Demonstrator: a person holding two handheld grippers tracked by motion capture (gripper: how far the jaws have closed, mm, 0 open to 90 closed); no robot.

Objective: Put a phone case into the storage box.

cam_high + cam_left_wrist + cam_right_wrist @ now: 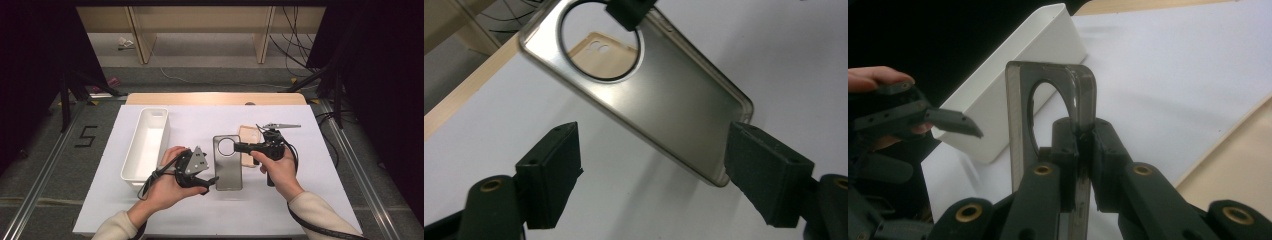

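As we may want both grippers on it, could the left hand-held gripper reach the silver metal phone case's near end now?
Probably yes: the left hand-held gripper is open beside the silver metal phone case, nothing between.

Bright, even overhead light whitens your tabletop [310,200]; the surroundings fall dark. Soft shadows lie beneath the metal case [674,95], and your nearest jaws look blurred.

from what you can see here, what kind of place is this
Probably a lab or studio set up for recording handling tasks, not a home. A table under a white sheet stands between dark curtains, with loose cables on the floor and a number five taped beside it.
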